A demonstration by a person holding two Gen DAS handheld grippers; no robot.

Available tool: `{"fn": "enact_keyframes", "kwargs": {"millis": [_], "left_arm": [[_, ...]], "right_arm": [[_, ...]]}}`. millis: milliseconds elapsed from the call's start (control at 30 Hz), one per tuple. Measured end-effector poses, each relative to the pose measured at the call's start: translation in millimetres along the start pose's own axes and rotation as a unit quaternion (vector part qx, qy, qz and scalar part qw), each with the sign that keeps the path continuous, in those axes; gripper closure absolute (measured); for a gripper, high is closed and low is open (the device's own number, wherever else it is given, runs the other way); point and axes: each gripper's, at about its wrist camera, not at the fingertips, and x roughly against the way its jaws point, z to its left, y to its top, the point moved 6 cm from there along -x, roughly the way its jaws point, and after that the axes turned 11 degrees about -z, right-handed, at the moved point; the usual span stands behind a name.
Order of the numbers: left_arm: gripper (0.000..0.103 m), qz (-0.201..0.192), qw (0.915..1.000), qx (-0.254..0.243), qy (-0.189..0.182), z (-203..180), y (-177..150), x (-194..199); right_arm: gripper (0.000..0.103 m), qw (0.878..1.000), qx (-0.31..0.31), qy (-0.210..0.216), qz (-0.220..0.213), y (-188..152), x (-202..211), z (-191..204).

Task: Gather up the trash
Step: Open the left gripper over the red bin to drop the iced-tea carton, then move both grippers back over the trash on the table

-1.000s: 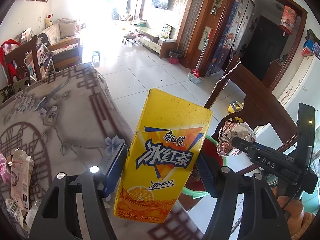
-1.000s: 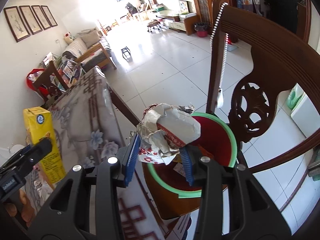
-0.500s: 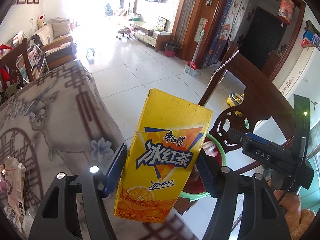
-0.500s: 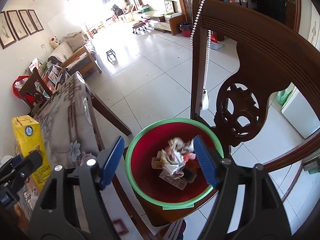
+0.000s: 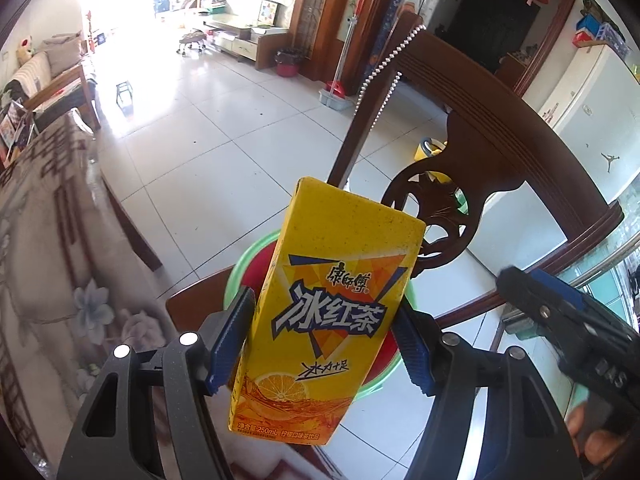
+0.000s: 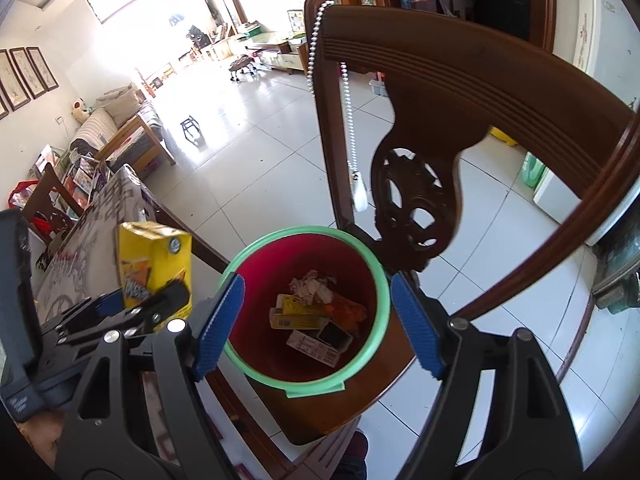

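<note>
- Your left gripper (image 5: 324,336) clamps a yellow iced-tea carton with orange-slice artwork (image 5: 328,312), blue pads pressed against both its sides; the carton stands upright, leaning slightly right, held in the air in front of the red plastic bin with a green rim (image 6: 306,304).
- Your right gripper (image 6: 316,324) hangs wide apart and holds nothing, its blue fingers (image 6: 219,322) framing the bin's rim from above.
- Inside the bin lie a crumpled white paper wad (image 6: 312,284), a flattened yellow box (image 6: 298,312) and a small white barcoded card (image 6: 316,350).
- The bin rests on the seat of a dark carved wooden chair (image 6: 440,92), just in front of its backrest.
- A string of white beads (image 6: 344,96) dangles from the chair's top rail, behind the bin.
- A table with a floral grey-and-maroon cloth (image 5: 48,240) stands left of the bin, beside the chair.
</note>
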Motion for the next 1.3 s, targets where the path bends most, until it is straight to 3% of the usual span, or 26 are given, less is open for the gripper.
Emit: {"fn": "enact_keyframes", "kwargs": {"millis": [200,400,567,733,967,1300], "left_arm": [[0.03,-0.002,1.0,-0.007,-0.001,-3.3,0.8,-1.8],[0.03,-0.045,0.9988,0.01,0.019,30.1,3.1,57.0],[0.03,-0.091,0.9929,0.048,0.059,76.3,-7.7,128.5],[0.03,-0.11,0.9845,0.089,0.104,127.5,-30.7,182.5],[0.03,-0.126,0.9632,0.164,0.172,213.6,-80.0,253.3],[0.03,-0.122,0.9236,0.255,0.259,336.2,-167.2,331.8]], "right_arm": [[0.028,1.0,-0.009,-0.016,-0.001,-9.2,14.6,-13.0],[0.028,1.0,-0.004,-0.006,-0.011,-10.7,30.1,1.0],[0.028,0.999,0.018,0.027,-0.015,-13.1,35.7,42.4],[0.027,0.995,0.062,0.079,-0.014,-22.0,41.7,112.3],[0.026,0.98,0.131,0.148,0.006,-55.8,52.2,214.7],[0.024,0.954,0.201,0.217,0.038,-121.7,80.8,332.9]]}}
